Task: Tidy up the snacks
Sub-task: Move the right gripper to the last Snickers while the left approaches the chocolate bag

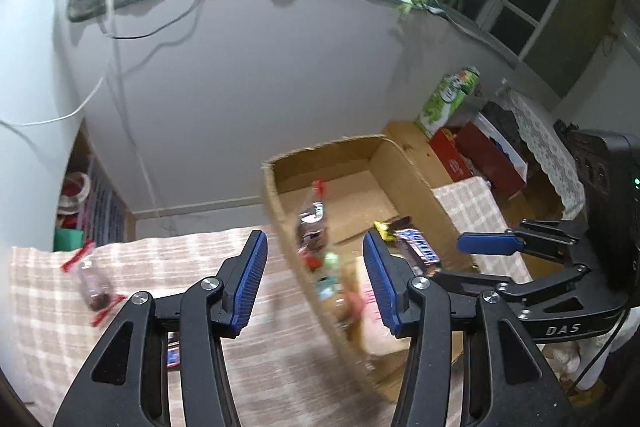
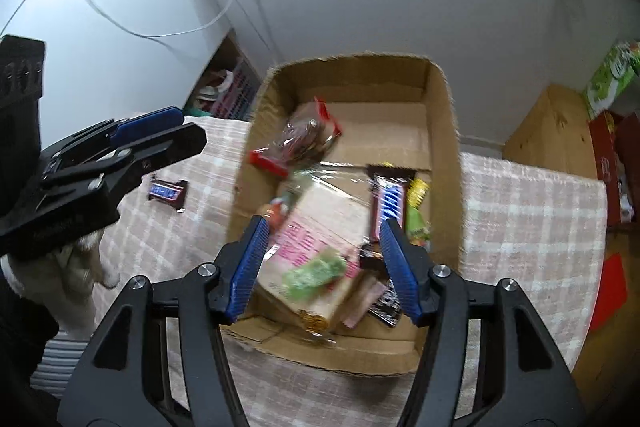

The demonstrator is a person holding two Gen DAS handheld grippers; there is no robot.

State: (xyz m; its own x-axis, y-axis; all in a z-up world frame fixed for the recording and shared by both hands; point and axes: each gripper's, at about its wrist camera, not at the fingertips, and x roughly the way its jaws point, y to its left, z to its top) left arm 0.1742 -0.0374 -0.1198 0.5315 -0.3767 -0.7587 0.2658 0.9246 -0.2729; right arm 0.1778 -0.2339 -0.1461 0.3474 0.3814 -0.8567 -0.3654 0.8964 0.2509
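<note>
Both grippers gape, holding nothing; the right gripper (image 2: 322, 267) hangs over the open brown cardboard box (image 2: 444, 131) of wrapped snacks; the left gripper (image 1: 316, 283) straddles its near wall above the checked tablecloth (image 1: 160, 259), where a red-ended clear packet (image 1: 94, 287) lies well apart.

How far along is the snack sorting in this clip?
Mostly done: the cardboard box already holds several snacks, including a Snickers bar. Both grippers, left and right, are open and empty. A second Snickers bar and a clear candy bag remain on the tablecloth.
</note>
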